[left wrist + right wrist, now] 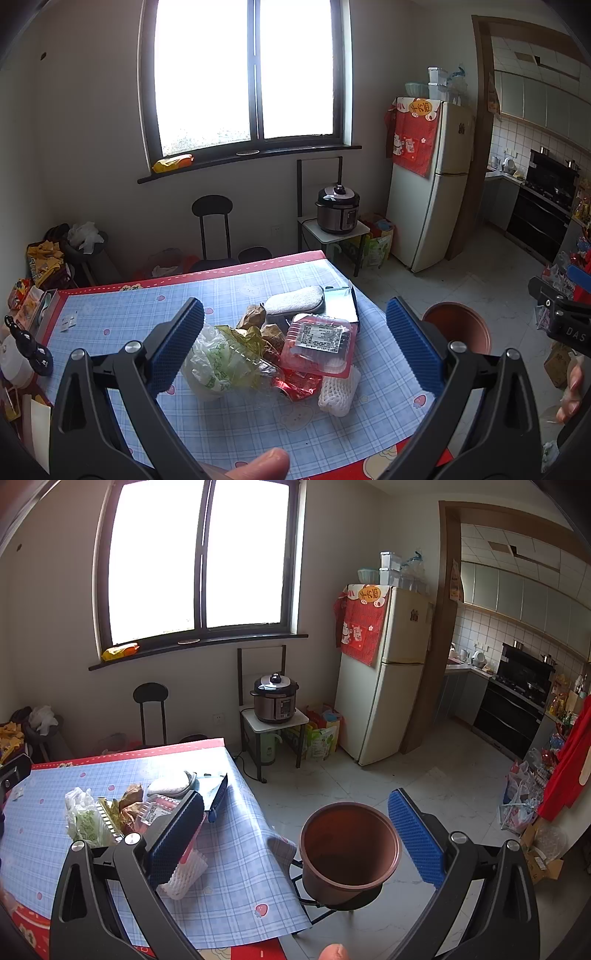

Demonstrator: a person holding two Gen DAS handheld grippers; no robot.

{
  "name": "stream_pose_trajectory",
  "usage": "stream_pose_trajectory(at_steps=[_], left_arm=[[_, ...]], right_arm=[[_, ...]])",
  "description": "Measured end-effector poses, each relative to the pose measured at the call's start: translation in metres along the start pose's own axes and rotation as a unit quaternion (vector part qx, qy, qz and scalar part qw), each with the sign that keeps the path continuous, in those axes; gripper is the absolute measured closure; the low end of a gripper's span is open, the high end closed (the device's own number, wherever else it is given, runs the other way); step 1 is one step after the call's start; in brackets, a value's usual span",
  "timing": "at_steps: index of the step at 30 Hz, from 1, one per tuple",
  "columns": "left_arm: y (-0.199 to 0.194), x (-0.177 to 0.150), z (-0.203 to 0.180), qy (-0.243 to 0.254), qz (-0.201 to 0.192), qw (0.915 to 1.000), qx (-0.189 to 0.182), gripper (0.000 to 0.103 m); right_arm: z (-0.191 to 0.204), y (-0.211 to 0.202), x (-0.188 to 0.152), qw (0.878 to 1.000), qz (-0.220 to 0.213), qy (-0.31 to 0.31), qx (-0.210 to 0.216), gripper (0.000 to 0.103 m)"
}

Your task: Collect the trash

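Note:
A heap of trash lies mid-table on the blue checked cloth (122, 321): a crumpled clear bag with green print (214, 363), brown paper wrappers (255, 317), a clear tray with a printed label (319, 341), a crushed red can (297, 384) and a white foam net (340, 391). My left gripper (295, 354) hangs open above and before the heap, nothing between its blue pads. A brown bin (349, 851) stands on a stool by the table's right edge. My right gripper (295, 843) is open, hovering over the bin and table corner. The heap (110, 812) shows at its left.
A white padded slipper (293, 299) and a dark open box (341, 301) lie behind the heap. Snack packets (27, 302) crowd the table's left edge. A black chair (212, 229), a pressure cooker (338, 208) on a stand and a fridge (428, 181) stand beyond.

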State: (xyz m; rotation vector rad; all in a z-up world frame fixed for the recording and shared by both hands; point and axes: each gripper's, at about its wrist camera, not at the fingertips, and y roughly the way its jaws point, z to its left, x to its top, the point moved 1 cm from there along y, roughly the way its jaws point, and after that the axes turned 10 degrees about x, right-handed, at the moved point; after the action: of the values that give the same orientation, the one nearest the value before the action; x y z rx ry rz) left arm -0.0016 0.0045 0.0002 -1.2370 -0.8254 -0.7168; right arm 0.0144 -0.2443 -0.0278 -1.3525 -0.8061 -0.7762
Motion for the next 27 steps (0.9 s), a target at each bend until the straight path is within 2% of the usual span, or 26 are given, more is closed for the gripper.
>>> stream_pose_trajectory(at_steps=[27], left_arm=[[-0.0017,0.0018,0.0027,-0.002,-0.003,1.0,0.002,0.006]], right_arm=[[0.0044,0.0002,0.0032,1.0,-0.002,-0.008,-0.001,0.005]])
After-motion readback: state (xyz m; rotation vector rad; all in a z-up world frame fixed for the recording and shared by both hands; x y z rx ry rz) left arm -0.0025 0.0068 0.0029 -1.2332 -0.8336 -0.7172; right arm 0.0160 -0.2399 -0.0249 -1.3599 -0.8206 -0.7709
